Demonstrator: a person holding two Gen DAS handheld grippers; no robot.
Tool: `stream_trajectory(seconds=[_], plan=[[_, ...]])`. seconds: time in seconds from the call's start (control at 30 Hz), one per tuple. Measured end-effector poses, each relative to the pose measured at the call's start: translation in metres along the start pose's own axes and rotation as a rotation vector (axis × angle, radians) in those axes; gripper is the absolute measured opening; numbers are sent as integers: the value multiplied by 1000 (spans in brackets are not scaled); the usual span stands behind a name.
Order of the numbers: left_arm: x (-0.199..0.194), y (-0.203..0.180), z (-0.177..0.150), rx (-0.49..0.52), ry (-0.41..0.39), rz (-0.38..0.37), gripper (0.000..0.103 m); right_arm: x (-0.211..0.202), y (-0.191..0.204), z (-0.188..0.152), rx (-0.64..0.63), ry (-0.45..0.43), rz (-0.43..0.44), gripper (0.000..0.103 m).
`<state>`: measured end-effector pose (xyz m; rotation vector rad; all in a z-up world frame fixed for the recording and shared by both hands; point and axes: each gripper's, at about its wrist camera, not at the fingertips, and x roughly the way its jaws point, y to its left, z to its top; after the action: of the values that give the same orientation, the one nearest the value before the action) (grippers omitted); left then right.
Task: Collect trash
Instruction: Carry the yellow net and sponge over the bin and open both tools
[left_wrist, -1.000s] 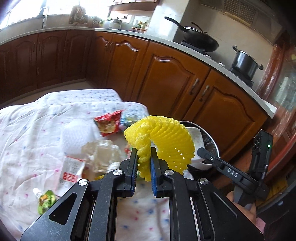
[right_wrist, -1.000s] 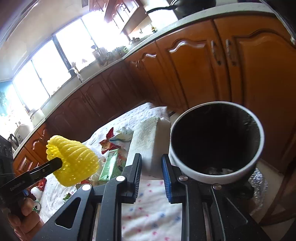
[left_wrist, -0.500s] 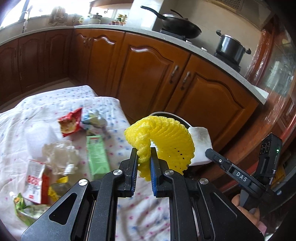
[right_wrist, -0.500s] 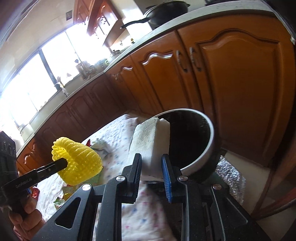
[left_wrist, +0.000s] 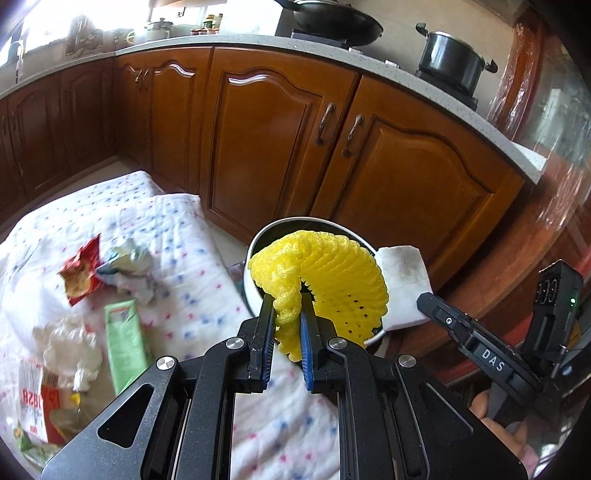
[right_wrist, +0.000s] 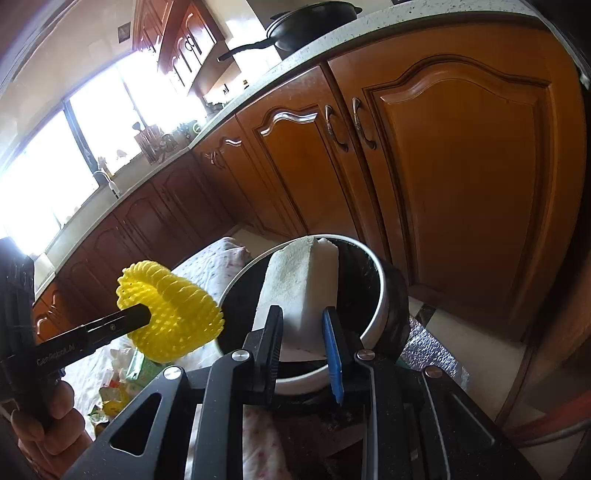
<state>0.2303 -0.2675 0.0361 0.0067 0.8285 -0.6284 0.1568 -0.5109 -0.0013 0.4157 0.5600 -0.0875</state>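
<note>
Yellow foam netting (left_wrist: 325, 284) is pinched at its lower edge between the jaws of the left tool (left_wrist: 288, 325), and it hangs over the near rim of the round bin (left_wrist: 295, 223). Just beside it, the right tool (right_wrist: 304, 332) clamps a white foam block (right_wrist: 303, 291) whose top already leans over the bin's dark mouth. Both loads look ready to drop. To do it well, each tool should probably move further over the middle of the opening before its jaws part, since the netting is light and springy and could catch on the rim or bounce out. Letting go one at a time would likely keep the two tools from bumping. Further left, on the dotted cloth (left_wrist: 207, 266), a green packet (left_wrist: 123, 339), a red snack bag (left_wrist: 79, 271) and crumpled wrappers (left_wrist: 129, 267) still wait. Behind everything stand brown wooden cabinets (left_wrist: 266, 136).
</note>
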Motion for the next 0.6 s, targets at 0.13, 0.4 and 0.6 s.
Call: stream_trajectory(seconds=[0.13, 0.4, 0.6], plan=[[20, -8, 10, 8, 24, -3, 11, 11, -7, 8, -10, 15, -24, 23], [54, -23, 19, 49, 60, 12, 11, 26, -17, 13, -26, 49, -43, 23], [73, -28, 19, 50, 100, 18, 13, 37, -23, 12, -14, 77, -35, 27]])
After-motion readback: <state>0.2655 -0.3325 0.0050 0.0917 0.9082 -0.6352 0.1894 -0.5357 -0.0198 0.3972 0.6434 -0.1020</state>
